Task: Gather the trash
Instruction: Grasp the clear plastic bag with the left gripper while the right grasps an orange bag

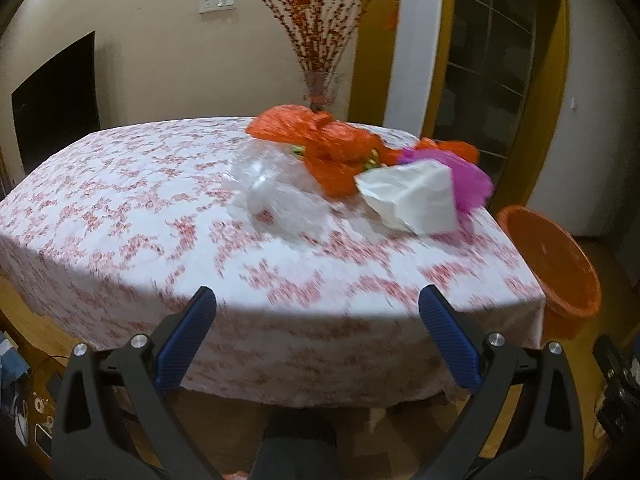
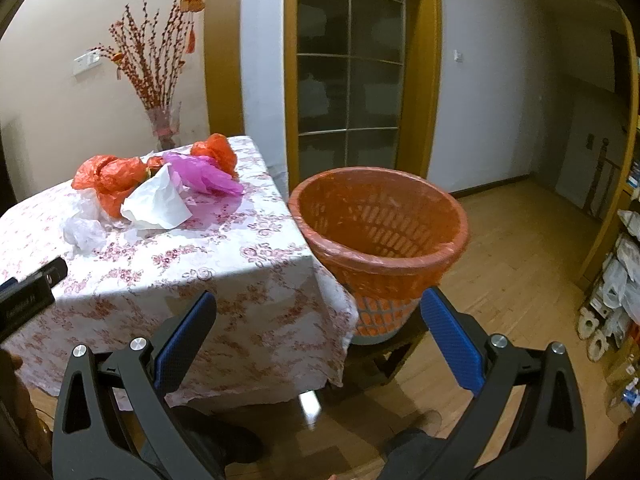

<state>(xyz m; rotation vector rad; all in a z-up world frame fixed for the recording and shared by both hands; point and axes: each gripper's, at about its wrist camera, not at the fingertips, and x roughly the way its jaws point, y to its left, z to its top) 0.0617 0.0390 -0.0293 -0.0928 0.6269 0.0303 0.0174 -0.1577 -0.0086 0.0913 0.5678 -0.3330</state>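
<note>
Trash is heaped near the far right corner of the tabletop (image 1: 160,200): orange bags (image 1: 332,148), a clear bag (image 1: 276,192), a white paper (image 1: 412,196) and a pink bag (image 1: 460,176), all touching or overlapping; a lined orange bin (image 2: 380,232) is set just beside the right edge, below tabletop level; nothing is seen inside it. Both the left gripper (image 1: 318,320) and the right gripper (image 2: 318,320) are held spread and empty, short of the near edge; the approach step is judged to be in hand; next, a reach across to the nearest piece is called for, then a pinch on its loose folds.
</note>
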